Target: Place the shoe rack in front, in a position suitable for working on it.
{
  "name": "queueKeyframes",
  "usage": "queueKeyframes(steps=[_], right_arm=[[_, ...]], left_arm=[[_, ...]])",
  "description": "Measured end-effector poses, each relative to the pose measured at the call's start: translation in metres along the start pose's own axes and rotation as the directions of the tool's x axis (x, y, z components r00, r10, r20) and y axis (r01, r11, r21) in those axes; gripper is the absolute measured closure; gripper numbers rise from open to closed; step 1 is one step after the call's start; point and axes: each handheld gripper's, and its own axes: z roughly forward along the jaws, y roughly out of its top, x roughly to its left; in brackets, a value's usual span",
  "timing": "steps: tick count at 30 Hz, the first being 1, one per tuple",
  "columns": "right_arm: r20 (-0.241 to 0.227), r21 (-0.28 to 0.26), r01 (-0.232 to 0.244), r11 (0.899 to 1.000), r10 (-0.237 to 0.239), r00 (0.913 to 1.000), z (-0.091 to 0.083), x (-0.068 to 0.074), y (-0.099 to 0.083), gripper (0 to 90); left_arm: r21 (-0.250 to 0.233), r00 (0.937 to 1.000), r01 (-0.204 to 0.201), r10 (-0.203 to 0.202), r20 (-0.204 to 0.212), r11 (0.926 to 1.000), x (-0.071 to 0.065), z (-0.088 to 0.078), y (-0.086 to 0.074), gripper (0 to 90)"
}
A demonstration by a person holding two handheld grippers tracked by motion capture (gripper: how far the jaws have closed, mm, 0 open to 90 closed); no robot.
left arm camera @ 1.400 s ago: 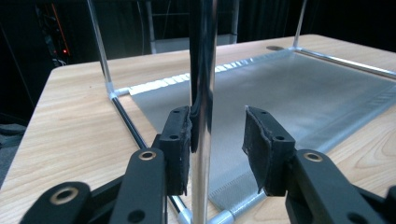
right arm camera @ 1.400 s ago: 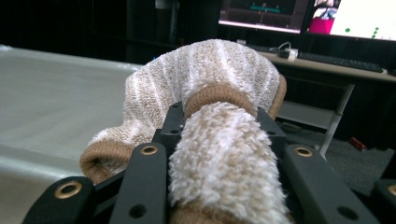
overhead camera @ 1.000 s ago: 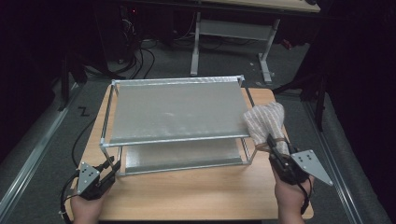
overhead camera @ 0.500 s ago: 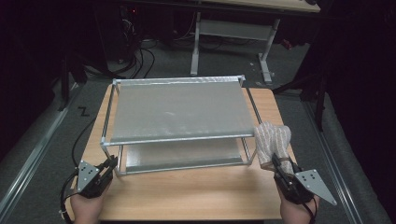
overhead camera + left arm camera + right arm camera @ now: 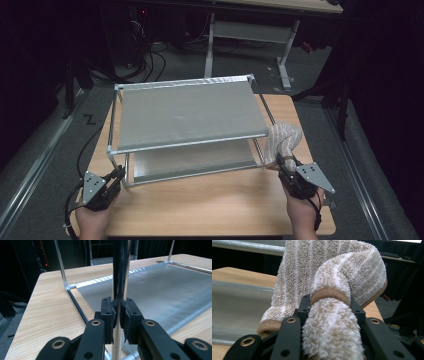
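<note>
The right tool [image 5: 283, 162] pinches a bunched fold of the fluffy beige-and-white striped terry towel [image 5: 282, 139]; in the right gripper view its black jaws squeeze a thick roll of pile just below a tan hem band [image 5: 329, 293], and the rest of the cloth mounds up beyond them. The towel sits at the right end of the two-tier metal rack with grey fabric shelves [image 5: 190, 112], just beside its right front post and low over the pale wooden tabletop [image 5: 210, 205].

By its look the towel is light, soft and limp: it will sag and drape from whatever point holds it, and the loose part will trail and may catch on the frame. The plush pile compresses, so a firm bite on a hem or a gathered fold, as here, seems safer than a shallow pinch of loops alone. It is not fragile or slippery.

The left tool [image 5: 119, 174] is pressed together on the thin silver upright post [image 5: 119, 290] at the rack's near left corner. The frame looks light and liable to slide or tip, so this low hold on stiff tubing should steady it.
</note>
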Motion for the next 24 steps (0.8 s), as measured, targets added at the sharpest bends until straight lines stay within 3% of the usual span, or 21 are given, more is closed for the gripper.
queueKeyframes(steps=[7, 12, 20, 24], right_arm=[[-0.006, 0.028, 0.012, 1.000, -0.011, 0.9999, -0.003, 0.004, -0.013, 63.7], [-0.006, 0.085, 0.018, 0.996, -0.017, 0.9998, 0.000, 0.003, -0.028, 63.6], [-0.021, 0.185, 0.034, 0.982, -0.031, 0.9993, 0.011, -0.001, -0.049, 63.3], [-0.030, 0.238, 0.047, 0.970, -0.041, 0.9987, 0.015, -0.002, -0.056, 63.0]], left_arm=[[0.000, 1.0000, 0.002, -0.002, 0.003, 1.0000, -0.001, 0.000, 0.000, 77.3], [0.000, 1.0000, 0.004, -0.004, 0.004, 1.0000, -0.001, 0.001, 0.000, 76.1], [-0.002, 0.9999, 0.005, -0.005, 0.009, 1.0000, -0.002, 0.002, 0.000, 75.6], [-0.002, 0.9999, 0.003, -0.003, 0.013, 1.0000, -0.002, 0.002, 0.000, 74.9]])
